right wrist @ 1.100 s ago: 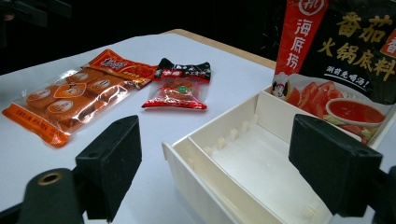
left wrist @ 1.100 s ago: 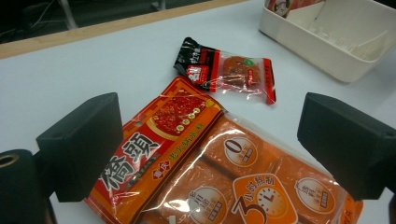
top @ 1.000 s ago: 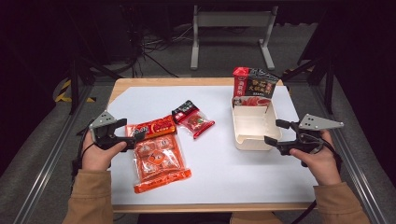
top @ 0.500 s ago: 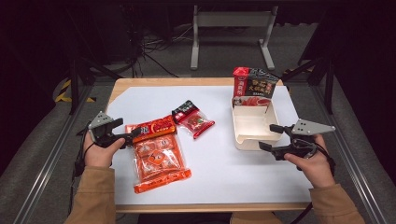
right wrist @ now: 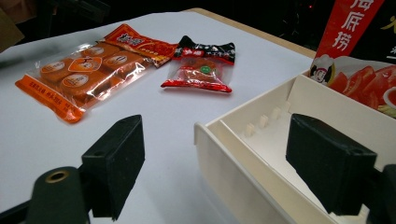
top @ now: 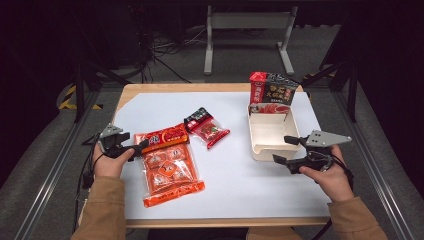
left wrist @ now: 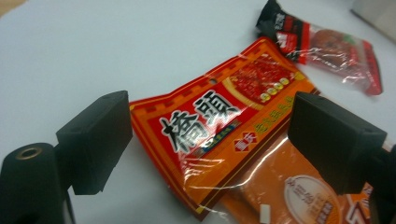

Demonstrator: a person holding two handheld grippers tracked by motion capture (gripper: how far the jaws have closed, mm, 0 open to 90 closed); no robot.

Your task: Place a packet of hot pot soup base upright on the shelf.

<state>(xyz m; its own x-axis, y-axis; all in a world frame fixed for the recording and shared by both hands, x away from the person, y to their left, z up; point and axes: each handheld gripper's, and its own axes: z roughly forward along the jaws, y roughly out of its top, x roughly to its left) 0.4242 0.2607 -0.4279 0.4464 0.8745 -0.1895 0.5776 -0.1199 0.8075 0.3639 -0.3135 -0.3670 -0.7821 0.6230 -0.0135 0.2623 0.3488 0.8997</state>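
A large orange snack packet (top: 167, 162) lies flat at the table's left, its red header (left wrist: 210, 121) toward my left gripper (top: 140, 148). That gripper (left wrist: 210, 140) is low over the table. Its jaws have just been closing a little and stand either side of the header, with the pads off it. A small red and black packet (top: 207, 127) lies in the middle of the table. My right gripper (top: 281, 150) is open at the near right corner of the white box (top: 256, 145). One jaw is over the inside of the box (right wrist: 261, 154), the other outside.
A red and black carton (top: 272, 92) stands upright at the box's far end. The white tabletop (top: 235, 185) has bare room in front and between the packets and the box. Metal rails (top: 45, 175) run along both sides.
My left gripper has sunk toward the table at the orange packet's header. The right gripper has barely shifted beside the box.
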